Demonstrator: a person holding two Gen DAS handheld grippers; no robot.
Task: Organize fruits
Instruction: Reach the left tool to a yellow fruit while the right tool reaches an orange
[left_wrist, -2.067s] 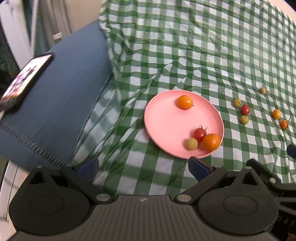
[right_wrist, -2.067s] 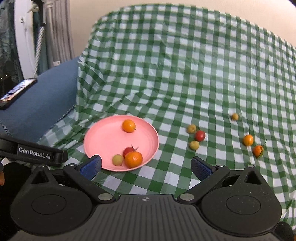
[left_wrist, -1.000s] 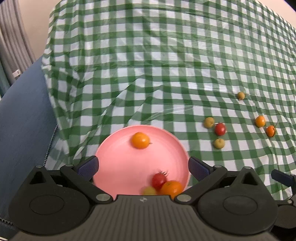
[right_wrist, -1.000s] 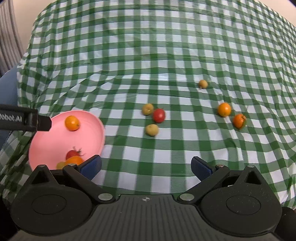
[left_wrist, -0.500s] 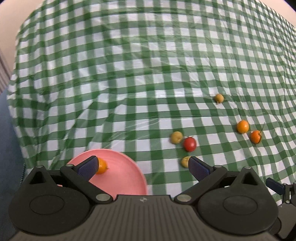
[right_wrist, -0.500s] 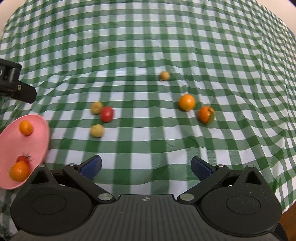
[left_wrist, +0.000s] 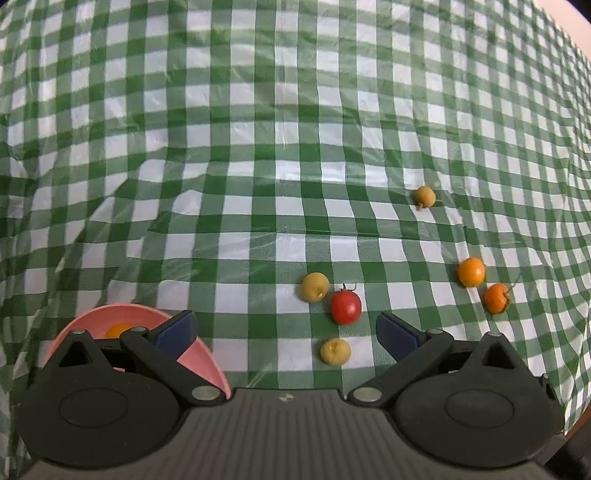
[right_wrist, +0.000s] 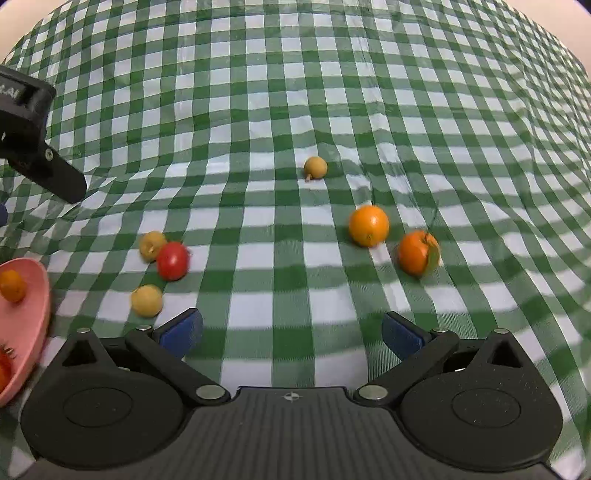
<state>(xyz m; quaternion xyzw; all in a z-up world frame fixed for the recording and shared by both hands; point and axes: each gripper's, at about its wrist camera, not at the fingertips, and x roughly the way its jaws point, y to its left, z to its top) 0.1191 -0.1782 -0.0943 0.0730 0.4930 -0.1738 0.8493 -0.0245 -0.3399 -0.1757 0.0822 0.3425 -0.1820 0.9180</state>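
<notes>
Small fruits lie loose on a green-checked cloth (left_wrist: 258, 147). In the left wrist view a red tomato (left_wrist: 345, 307) sits just ahead of my open left gripper (left_wrist: 284, 334), with a yellow fruit (left_wrist: 315, 287) beside it and another yellow one (left_wrist: 335, 351) between the fingers' line. Two orange fruits (left_wrist: 471, 271) (left_wrist: 495, 297) lie to the right. The pink plate (left_wrist: 199, 354) shows at lower left behind the left finger. My right gripper (right_wrist: 291, 332) is open and empty; an orange fruit (right_wrist: 369, 225) and a second orange fruit (right_wrist: 418, 252) lie ahead of it.
A small yellow fruit (right_wrist: 315, 167) sits farther back on the cloth. The pink plate (right_wrist: 35, 317) holds an orange fruit (right_wrist: 12, 285) at the left edge of the right wrist view. The left gripper's black body (right_wrist: 33, 140) juts in at upper left. The cloth is wrinkled.
Both grippers have swung right and forward, away from the plate and toward the loose fruits. The plate has slid to the left edge of both views. Both stay open.
</notes>
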